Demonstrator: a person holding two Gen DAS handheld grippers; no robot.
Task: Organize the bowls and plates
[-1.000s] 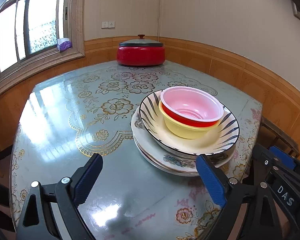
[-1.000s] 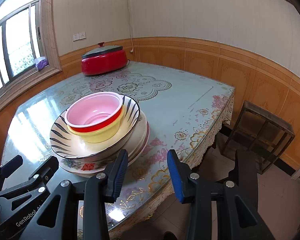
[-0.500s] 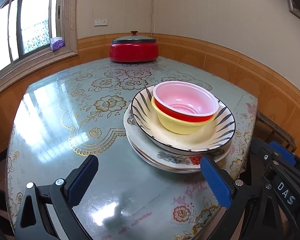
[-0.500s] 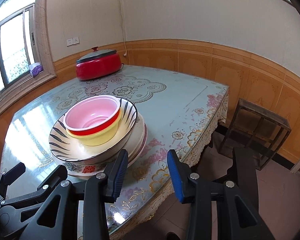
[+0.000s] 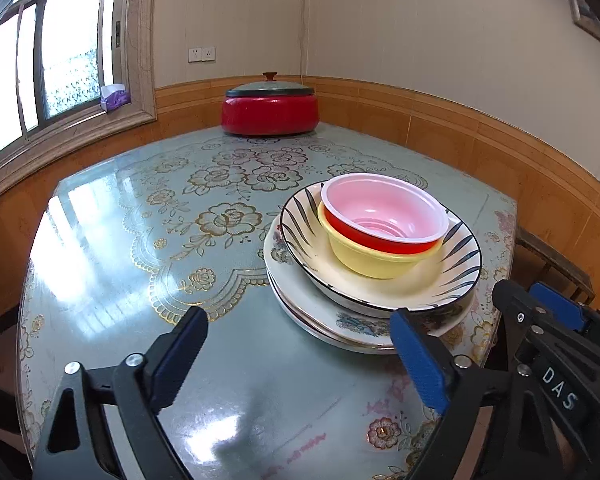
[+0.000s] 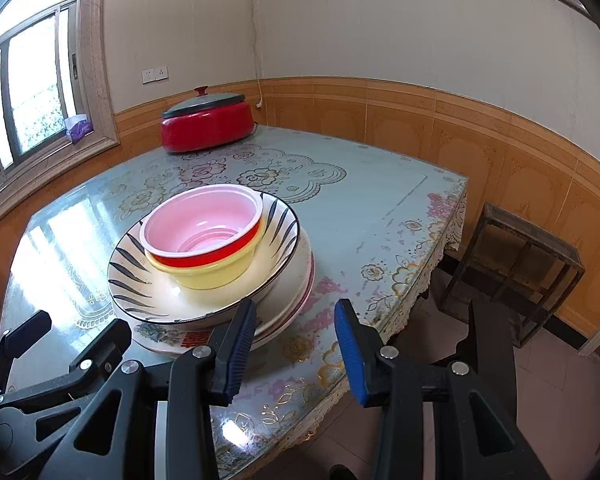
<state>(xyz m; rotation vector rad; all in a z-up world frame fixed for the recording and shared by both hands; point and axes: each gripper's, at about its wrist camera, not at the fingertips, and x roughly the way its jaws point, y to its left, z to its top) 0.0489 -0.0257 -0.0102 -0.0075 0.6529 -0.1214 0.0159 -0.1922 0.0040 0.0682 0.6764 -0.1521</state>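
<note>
red and pink bowl sits on top of the pile of dishes, past both claws.

it sits in a yellow bowl, in a striped bowl, on plates near the right edge of the table. the left claw is spread wide and closing on nothing, pile just far-right of it. the right claw is partly spread and holds nothing, pile far-left.

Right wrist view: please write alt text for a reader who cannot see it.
A red bowl sits nested in a yellow bowl, inside a striped bowl on stacked plates on a floral table. The right tool is open and empty near the table edge; a red lidded pot stands behind.
</note>
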